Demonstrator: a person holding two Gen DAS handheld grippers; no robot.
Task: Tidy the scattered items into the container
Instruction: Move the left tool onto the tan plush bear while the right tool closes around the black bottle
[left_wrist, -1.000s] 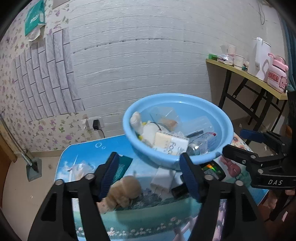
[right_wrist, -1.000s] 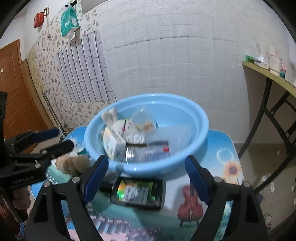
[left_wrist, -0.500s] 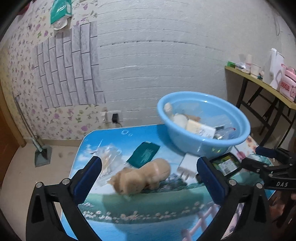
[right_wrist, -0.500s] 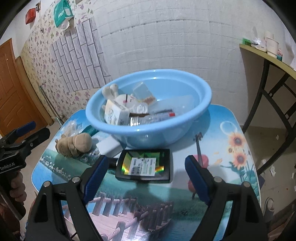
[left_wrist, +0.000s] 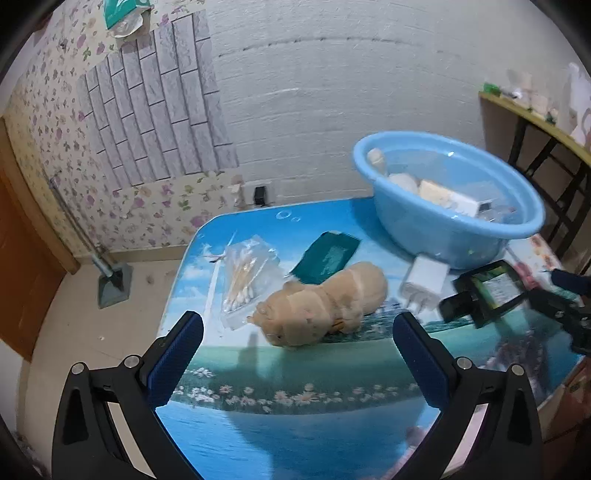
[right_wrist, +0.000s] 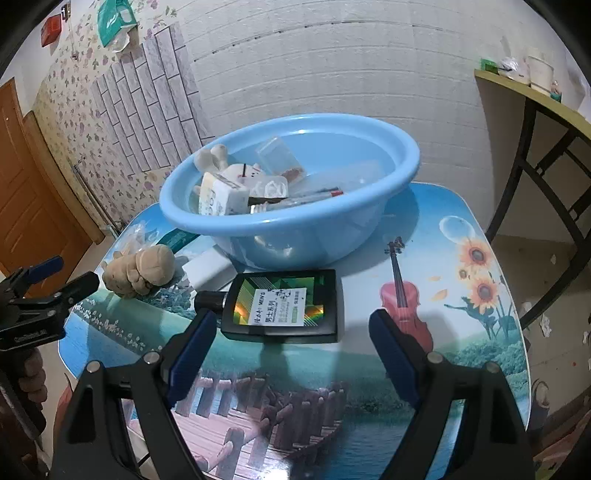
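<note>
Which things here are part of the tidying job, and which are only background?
Job: blue basin, plush toy, cotton swab bag, green packet, white charger, black bottle.

Background: side table with cups, green bag on wall.

The white label on the flat black bottle (right_wrist: 284, 308), lying on the worktop near the basin, reads "MEN'S" above Chinese characters "男士系列". The white carton (right_wrist: 218, 194) in the blue basin (right_wrist: 295, 221) shows large letters, partly hidden, beginning "FO".
</note>
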